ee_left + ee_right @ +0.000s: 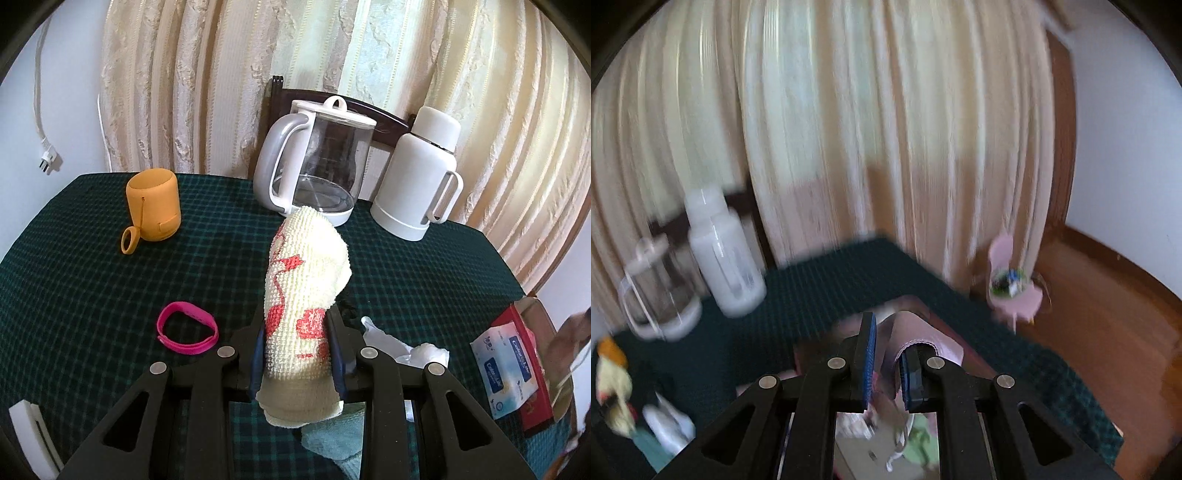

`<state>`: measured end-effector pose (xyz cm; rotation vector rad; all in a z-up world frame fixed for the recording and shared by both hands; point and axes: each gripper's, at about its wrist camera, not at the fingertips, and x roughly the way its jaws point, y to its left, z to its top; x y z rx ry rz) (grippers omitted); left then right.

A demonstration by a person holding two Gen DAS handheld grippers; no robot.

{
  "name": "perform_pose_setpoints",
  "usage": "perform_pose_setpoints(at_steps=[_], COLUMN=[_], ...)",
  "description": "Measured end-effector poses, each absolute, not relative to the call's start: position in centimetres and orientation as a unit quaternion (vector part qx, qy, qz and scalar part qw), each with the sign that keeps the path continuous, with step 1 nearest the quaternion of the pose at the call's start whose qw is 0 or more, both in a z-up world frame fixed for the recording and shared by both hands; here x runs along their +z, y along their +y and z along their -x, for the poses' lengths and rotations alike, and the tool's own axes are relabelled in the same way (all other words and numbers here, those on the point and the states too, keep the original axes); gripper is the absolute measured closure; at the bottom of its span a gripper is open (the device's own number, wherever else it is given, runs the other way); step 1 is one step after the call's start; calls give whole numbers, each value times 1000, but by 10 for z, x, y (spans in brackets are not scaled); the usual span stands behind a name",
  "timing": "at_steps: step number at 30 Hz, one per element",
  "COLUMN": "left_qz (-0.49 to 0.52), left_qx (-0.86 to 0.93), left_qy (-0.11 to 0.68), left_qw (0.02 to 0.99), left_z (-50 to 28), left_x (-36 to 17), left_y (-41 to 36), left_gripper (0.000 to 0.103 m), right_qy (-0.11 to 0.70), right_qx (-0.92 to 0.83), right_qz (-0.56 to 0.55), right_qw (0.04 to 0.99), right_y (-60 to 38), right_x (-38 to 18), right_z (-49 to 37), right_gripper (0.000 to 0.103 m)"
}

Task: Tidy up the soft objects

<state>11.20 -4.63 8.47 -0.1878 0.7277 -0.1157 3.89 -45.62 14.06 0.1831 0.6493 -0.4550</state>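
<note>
Left wrist view shows the left gripper [297, 354] clamped on a cream knitted cloth [304, 280] with red pattern, lifted over the green checked table [92, 266], probably to carry it. Right wrist view, blurred, shows the right gripper [886, 363] closed on a pale pink cloth [916, 338] above a red box [960, 354], likely the collecting place.
</note>
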Motion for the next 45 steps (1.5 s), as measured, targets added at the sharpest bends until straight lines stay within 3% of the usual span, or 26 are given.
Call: perform_pose_setpoints(at_steps=[3,7,13,20,27,45], left_qz=[90,90,86,81,76,37], left_qx=[-59,-58,-60,-66,-83,-181], left_qy=[355,355,358,356,354,348], left_qw=[929,929,928,929,929,919], left_z=[-111,-111,-110,-110,-110,-115], left_x=[85,85,83,85,100,132], left_y=[-47,-47,-51,-59,-74,-179], left_gripper=[73,73,73,73,73,73], right_qy=[372,401,406,395,326,238], right_qx=[-227,-227,-221,-222,-218,-208], right_qz=[-88,-91,-83,-97,-136,-186], right_qw=[896,883,883,886,910,930], right_y=[-463,-467,-464,-473,-480,-484], right_x=[116,104,102,103,112,105], right_z=[-42,-33,-13,8,41,87], right_gripper=[88,69,50,48,47,41])
